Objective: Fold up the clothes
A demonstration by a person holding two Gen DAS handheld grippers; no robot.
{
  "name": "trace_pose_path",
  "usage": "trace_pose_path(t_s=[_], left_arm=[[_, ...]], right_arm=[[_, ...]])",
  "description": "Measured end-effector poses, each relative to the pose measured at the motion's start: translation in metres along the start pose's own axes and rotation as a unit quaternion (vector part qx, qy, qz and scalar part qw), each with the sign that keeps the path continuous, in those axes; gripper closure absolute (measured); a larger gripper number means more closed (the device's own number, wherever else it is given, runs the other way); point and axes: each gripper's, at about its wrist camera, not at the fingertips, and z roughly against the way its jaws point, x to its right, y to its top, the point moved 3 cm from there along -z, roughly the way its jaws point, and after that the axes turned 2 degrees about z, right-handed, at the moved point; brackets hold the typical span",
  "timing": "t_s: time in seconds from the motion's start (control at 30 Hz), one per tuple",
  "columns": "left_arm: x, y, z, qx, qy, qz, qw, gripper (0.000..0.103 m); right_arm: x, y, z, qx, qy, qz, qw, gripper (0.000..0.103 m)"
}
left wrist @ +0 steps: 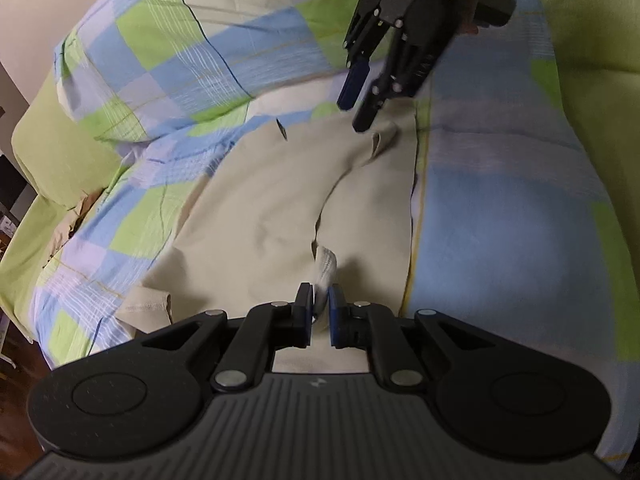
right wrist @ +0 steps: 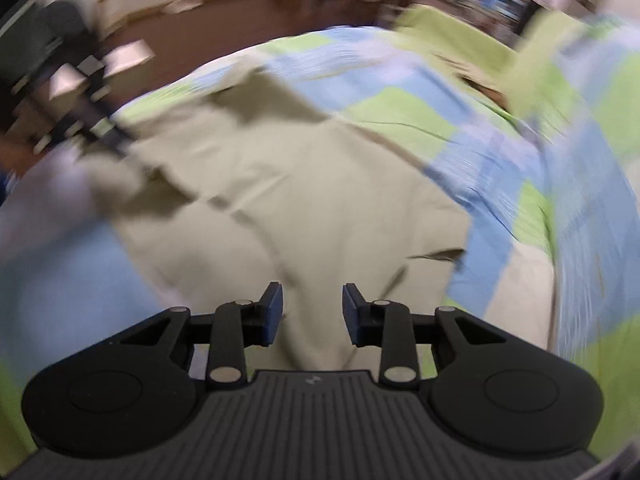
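Now the left gripper [left wrist: 320,304] pinches a white fold of the beige garment [left wrist: 280,208] between narrow jaws. Ahead, the right gripper [right wrist: 312,312] hovers wide over the cloth, holding nothing.

One beige garment [left wrist: 280,208], two grippers, perhaps one checked bedcover [left wrist: 500,208].

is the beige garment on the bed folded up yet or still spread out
Mostly spread out: the beige garment lies flat across the checked bedding, with only a white inner edge pinched in the left tool.
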Motion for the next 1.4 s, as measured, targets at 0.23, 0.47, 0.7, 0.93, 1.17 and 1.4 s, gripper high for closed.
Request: trace_pose_path(t_s=[0.23,0.47,0.7,0.93,1.17,1.4], left_arm=[[0.012,-0.008,-0.006,-0.034,-0.027,-0.037,0.9984,0.084],[-0.004,0.008,-0.005,-0.020,-0.044,0.041,0.9980,0.076],[-0.005,-0.010,0.014,-0.052,-0.104,0.007,0.9932,0.067],[-0.093,-0.002,0.015,-0.052,-0.043,-0.002,0.9977,0.067],[-0.190,-0.014,-0.036,-0.050,-0.045,-0.061,0.9959,0.068],[-0.230,-0.034,-0.076,0.039,-0.178,-0.203,0.9621,0.067]], right_arm=[[-0.016,-0.026,-0.005,-0.060,-0.001,0.004,0.998,0.076],[-0.022,-0.022,-0.001,-0.052,-0.025,0.074,0.996,0.076],[-0.030,-0.032,-0.006,-0.107,-0.018,0.050,0.993,0.076],[-0.049,0.007,0.032,-0.031,-0.053,-0.162,0.985,0.067],[-0.108,0.066,0.000,0.016,-0.039,-0.342,0.939,0.063],[-0.156,0.111,-0.040,-0.031,-0.112,-0.450,0.886,0.055]])
